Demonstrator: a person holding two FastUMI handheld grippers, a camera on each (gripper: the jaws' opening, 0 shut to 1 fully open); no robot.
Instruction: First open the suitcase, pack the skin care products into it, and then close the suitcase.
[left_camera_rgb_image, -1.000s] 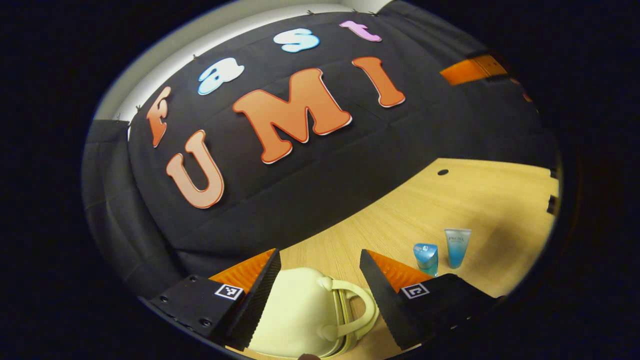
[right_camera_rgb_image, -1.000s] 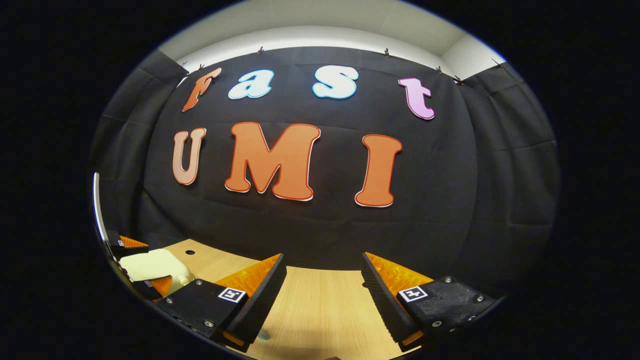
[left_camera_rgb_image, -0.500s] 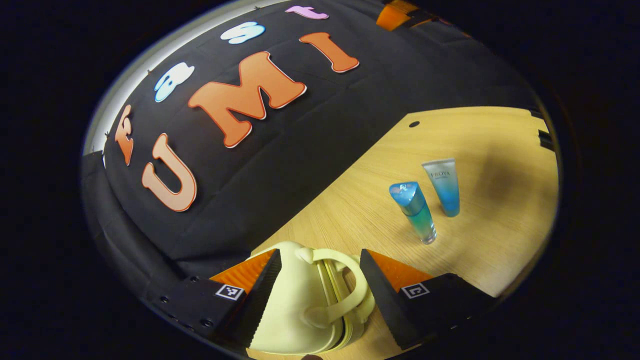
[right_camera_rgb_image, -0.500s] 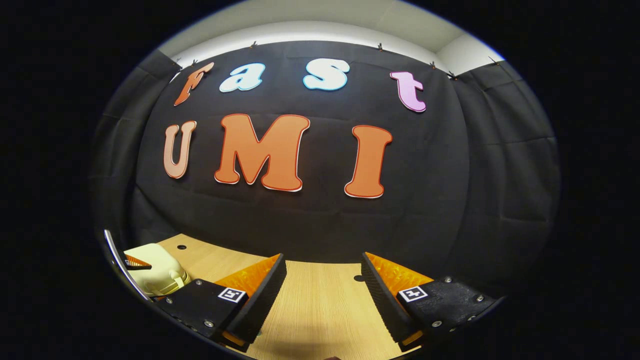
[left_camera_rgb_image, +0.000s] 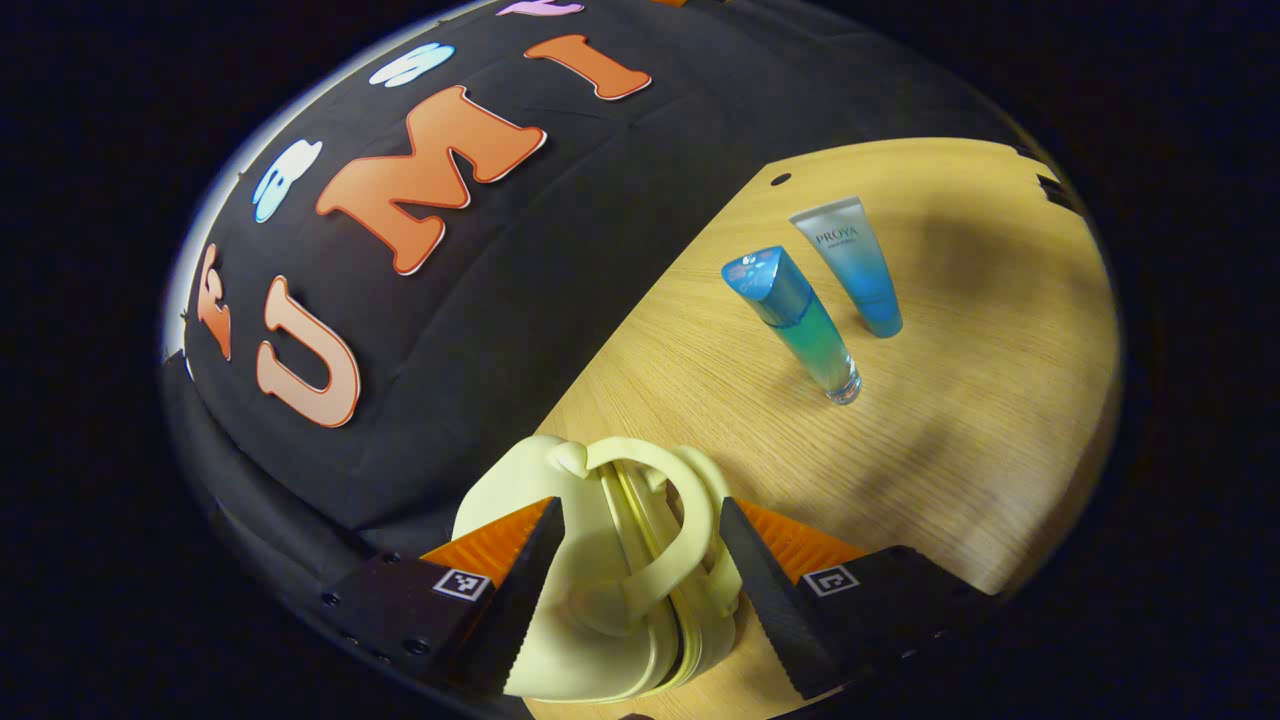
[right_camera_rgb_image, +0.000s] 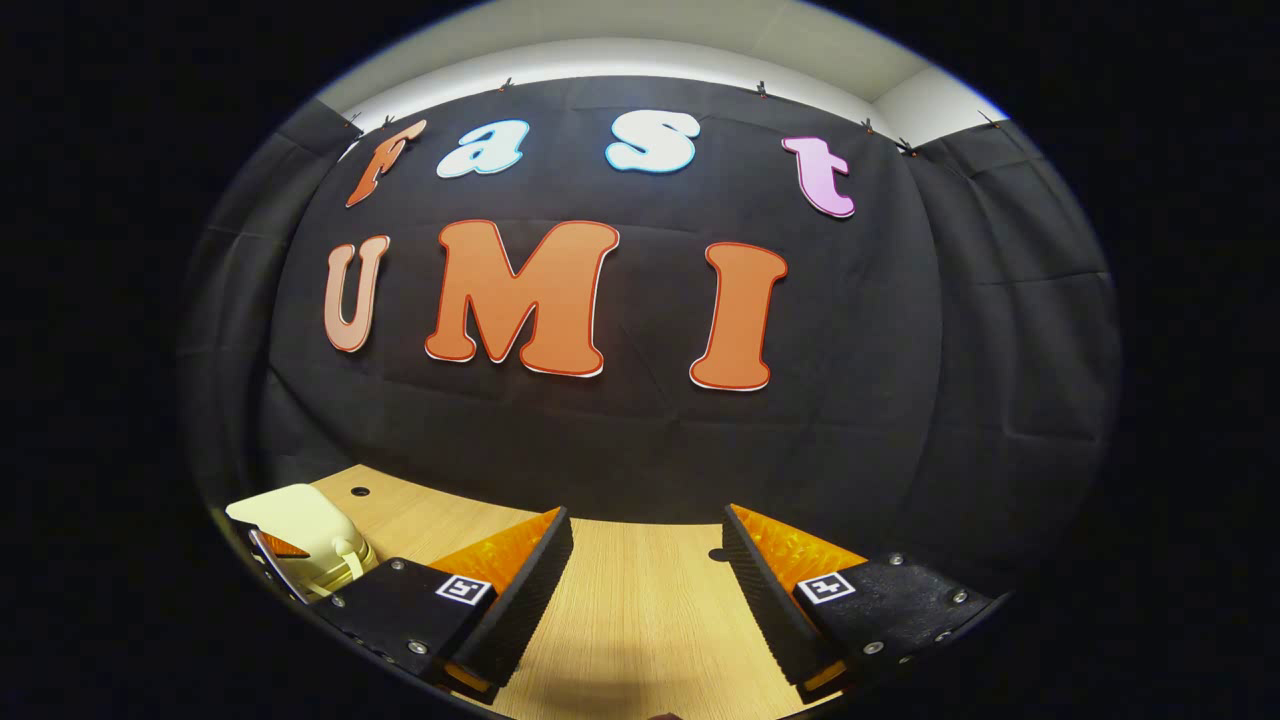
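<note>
Cream suitcase (left_camera_rgb_image: 600, 560): a small, pale hard shell standing on its edge on the wooden desk (left_camera_rgb_image: 960, 420), shut, with its looped handle (left_camera_rgb_image: 655, 530) facing up; it sits close to the desk's back edge by the black cloth wall.
Left claw (left_camera_rgb_image: 640, 590): fingers spread wide, one to each side of the suitcase and its handle; I cannot tell whether either one touches the shell.
Blue bottle (left_camera_rgb_image: 795, 320): upright on the desk, well apart from the suitcase, further along the back edge.
Pale tube (left_camera_rgb_image: 855, 265): standing cap-down just beside the bottle, on the side away from the suitcase.
Right claw (right_camera_rgb_image: 645, 590): fingers apart with nothing between them, above bare desk.
Suitcase in the right gripper view (right_camera_rgb_image: 300, 535): at the far left of the desk.
</note>
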